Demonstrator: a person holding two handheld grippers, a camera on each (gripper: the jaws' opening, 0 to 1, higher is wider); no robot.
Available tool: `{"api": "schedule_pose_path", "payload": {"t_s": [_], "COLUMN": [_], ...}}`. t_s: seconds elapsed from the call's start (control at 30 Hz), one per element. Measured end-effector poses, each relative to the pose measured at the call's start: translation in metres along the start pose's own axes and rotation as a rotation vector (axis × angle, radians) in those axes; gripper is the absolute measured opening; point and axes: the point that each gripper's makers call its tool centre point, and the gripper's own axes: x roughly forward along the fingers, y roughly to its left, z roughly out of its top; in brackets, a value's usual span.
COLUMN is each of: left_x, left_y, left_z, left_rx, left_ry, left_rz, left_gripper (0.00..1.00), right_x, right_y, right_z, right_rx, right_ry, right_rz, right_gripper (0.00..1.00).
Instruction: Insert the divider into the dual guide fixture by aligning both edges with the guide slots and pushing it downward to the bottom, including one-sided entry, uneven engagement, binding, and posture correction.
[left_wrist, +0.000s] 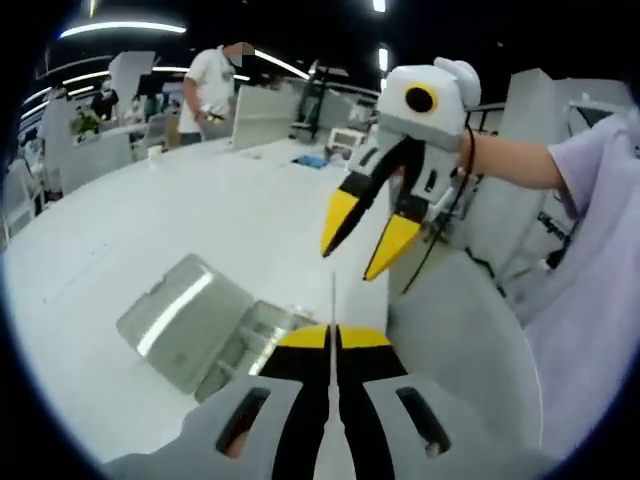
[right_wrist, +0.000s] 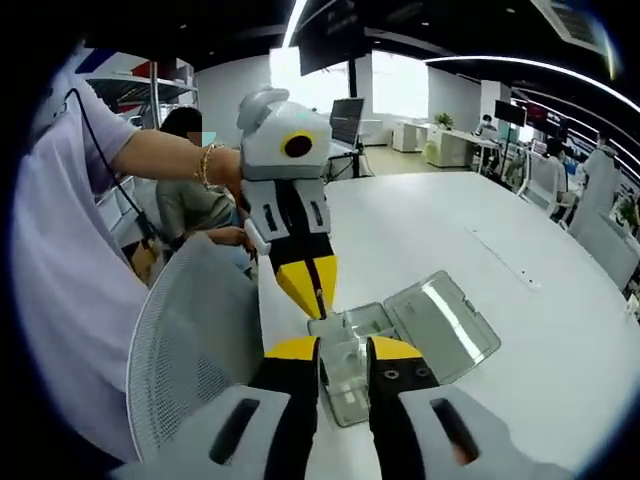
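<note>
Your left gripper (left_wrist: 333, 338) pinches the thin divider (left_wrist: 333, 295); your right gripper (left_wrist: 372, 238) hangs open. Tilt it, and it jams in the fixture (right_wrist: 352, 362).

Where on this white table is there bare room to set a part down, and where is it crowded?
The white table lies bare beyond the clear hinged box, out toward the far desks. It is crowded at the near edge, where the left tongs, right tongs and mesh chair back meet the box.
</note>
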Motion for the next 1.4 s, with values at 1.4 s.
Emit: {"api": "schedule_pose_path", "payload": {"t_s": [1.4], "left_x": [-0.006], "left_y": [-0.008], "left_z": [-0.01], "left_rx": [0.002], "left_ry": [-0.006], "left_rz": [0.016], "left_gripper": [0.25], "right_x": [0.018], "right_y": [0.019], "right_z": [-0.008], "right_rx": [-0.068], "right_ry": [0.142], "right_rz": [0.167], "right_gripper": [0.0]}}
